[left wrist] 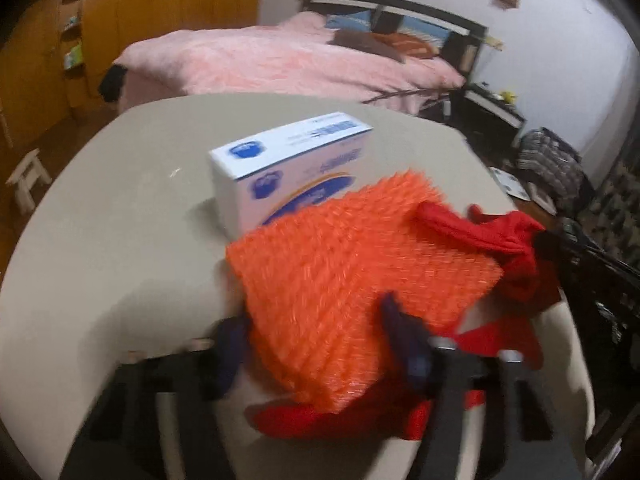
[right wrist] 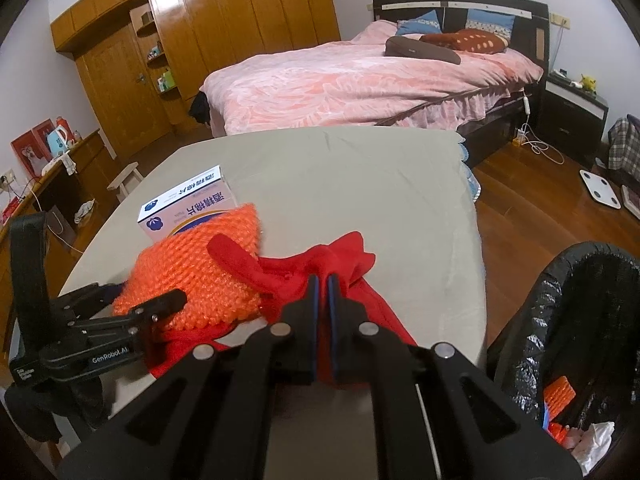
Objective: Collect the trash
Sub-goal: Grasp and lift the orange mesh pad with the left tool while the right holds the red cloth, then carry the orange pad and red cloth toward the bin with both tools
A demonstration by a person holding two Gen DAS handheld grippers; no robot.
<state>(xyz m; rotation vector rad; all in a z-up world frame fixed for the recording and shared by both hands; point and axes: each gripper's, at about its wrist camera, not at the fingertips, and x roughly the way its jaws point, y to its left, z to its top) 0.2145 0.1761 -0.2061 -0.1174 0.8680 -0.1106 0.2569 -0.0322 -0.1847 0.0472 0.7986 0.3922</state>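
An orange bubble-wrap bag (left wrist: 344, 272) lies on the beige table (left wrist: 120, 216), partly on a red cloth bag (left wrist: 508, 248). My left gripper (left wrist: 316, 324) has its jaws on either side of the orange bag's near end, closed against it; it also shows in the right wrist view (right wrist: 144, 296), beside the orange bag (right wrist: 192, 272). My right gripper (right wrist: 322, 284) is shut on a fold of the red cloth bag (right wrist: 340, 264). A white and blue box (left wrist: 280, 168) stands behind the orange bag; the right wrist view (right wrist: 188, 204) shows it too.
A black-lined trash bin (right wrist: 572, 344) stands off the table's right edge with orange and white scraps inside. A bed with a pink cover (right wrist: 360, 80) lies beyond the table. Wooden wardrobes (right wrist: 224, 28) line the far left wall.
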